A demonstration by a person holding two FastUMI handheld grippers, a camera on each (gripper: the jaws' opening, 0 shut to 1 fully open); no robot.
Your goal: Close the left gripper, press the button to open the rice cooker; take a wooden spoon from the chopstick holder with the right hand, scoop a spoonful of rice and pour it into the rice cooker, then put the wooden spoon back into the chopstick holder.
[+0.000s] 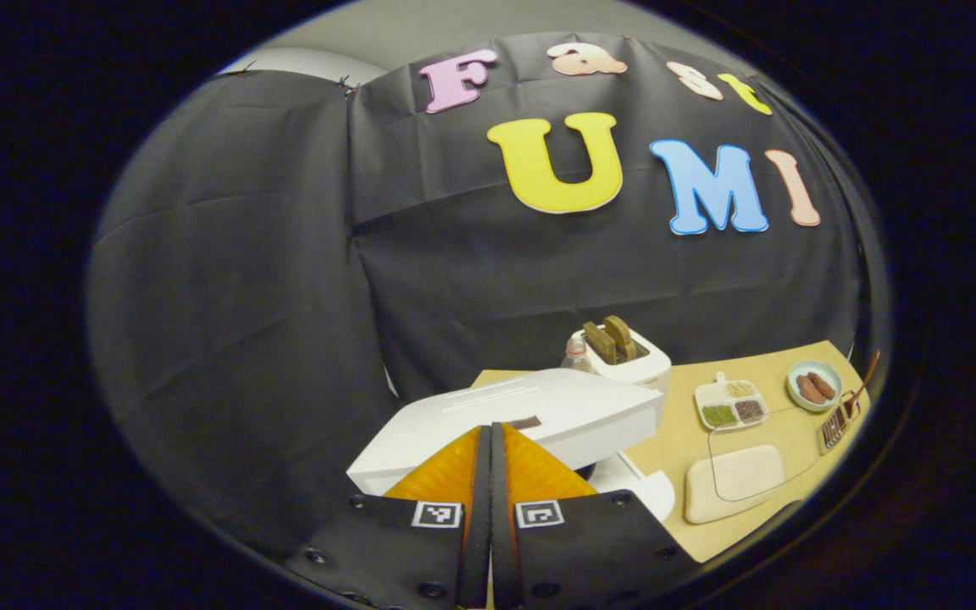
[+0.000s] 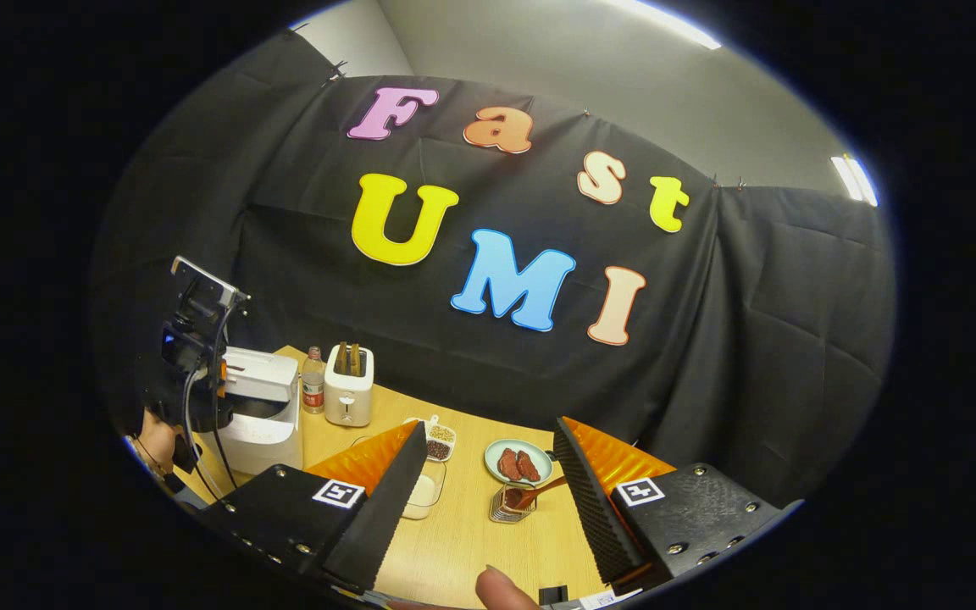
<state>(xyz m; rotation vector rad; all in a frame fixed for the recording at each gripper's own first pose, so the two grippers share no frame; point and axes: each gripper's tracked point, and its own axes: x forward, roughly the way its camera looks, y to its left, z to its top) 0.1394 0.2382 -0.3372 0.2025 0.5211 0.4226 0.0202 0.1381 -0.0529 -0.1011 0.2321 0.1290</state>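
Rice cooker [image 1: 530, 419] sits just past my left gripper [image 1: 491, 474], whose fingers are pressed flat together with nothing between them; their tips lie over the white lid, though I cannot tell whether they touch it. The lid looks tilted, its front edge raised above the white body below. In the right gripper view the cooker [image 2: 255, 415] stands at the left end of the wooden table [image 2: 471, 534], with the left gripper [image 2: 191, 339] and the hand [image 2: 153, 440] holding it just in front of it.

My right gripper [image 2: 488, 491] is spread wide and carries nothing. A fingertip [image 2: 501, 589] shows at the bottom edge of that view. Between the spread fingers, farther along the table, I see the chopstick holder [image 2: 507, 504], a small wire rack, with the wooden spoon [image 2: 539, 490] leaning out of it to the right. Just left of it lies a pale tray [image 2: 422, 496].

Behind the holder is a round plate [image 2: 518, 462] with two reddish pieces, and beside it a divided dish [image 2: 439, 440] of grains. Farther back a white toaster [image 2: 349, 385] holds two slices, with a small bottle [image 2: 313, 381] between it and the cooker.
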